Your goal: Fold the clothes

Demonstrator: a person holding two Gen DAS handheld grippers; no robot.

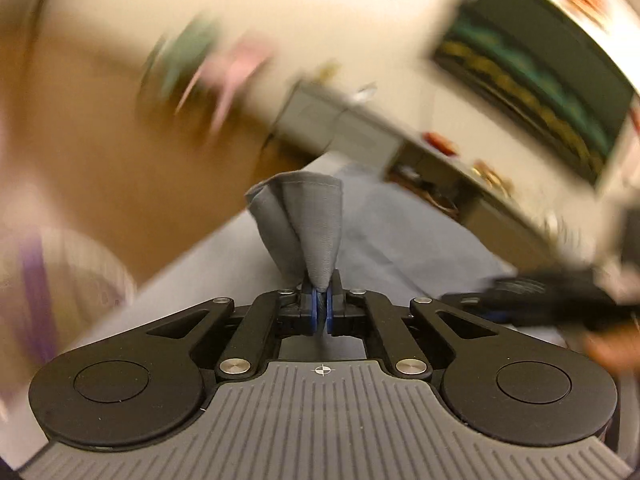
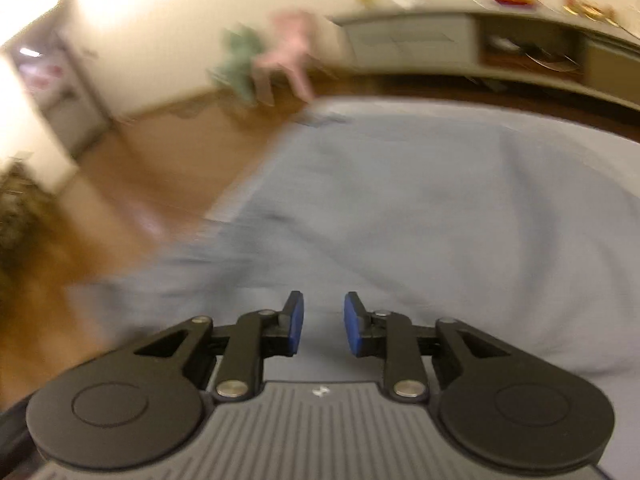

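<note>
A pale blue-grey garment [image 1: 400, 240] lies spread on the surface below. My left gripper [image 1: 322, 296] is shut on a bunched corner of the garment [image 1: 312, 216], which stands up in a cone between the blue pads. At the right edge of the left wrist view a dark, blurred shape is my right gripper [image 1: 552, 300], with a hand behind it. In the right wrist view the garment [image 2: 420, 208] fills the middle. There my right gripper [image 2: 324, 320] hangs open just above the cloth, its blue pads [image 2: 297, 320] apart with nothing between them.
Brown wooden floor [image 2: 140, 160] lies to the left of the cloth. A low grey cabinet [image 2: 440, 40] with open shelves runs along the far wall. Small green and pink chairs [image 2: 272, 56] stand on the floor beyond. A pale round basket [image 1: 64, 276] sits at left.
</note>
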